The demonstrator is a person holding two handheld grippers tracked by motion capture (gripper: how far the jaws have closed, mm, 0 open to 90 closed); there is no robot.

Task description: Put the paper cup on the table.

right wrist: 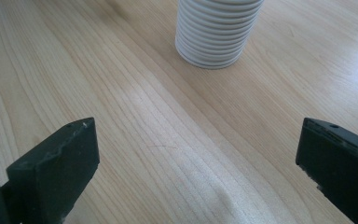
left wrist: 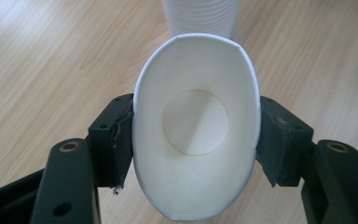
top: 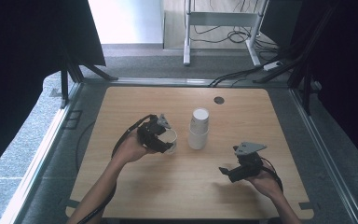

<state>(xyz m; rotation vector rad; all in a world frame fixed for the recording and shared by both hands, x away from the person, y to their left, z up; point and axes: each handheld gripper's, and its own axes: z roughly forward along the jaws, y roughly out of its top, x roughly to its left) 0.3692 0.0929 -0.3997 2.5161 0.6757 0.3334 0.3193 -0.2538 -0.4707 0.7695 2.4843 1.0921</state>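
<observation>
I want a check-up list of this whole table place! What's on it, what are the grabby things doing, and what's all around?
Surface: wooden table, bare wood, one round dark cap near the far edge.
Job's things: single white paper cup, squeezed oval; stack of white paper cups standing mouth down at the table's middle.
Clutter: nothing seen.
Grippers: left hand-held gripper shut on the single cup, pads pressing both its sides; right hand-held gripper open, nothing between its jaws, aimed at the stack.
Cables: a black cable trails from the left gripper; more cables on the floor beyond the table.
Surroundings: grey carpet, white desk legs, dark curtains at both sides.
</observation>
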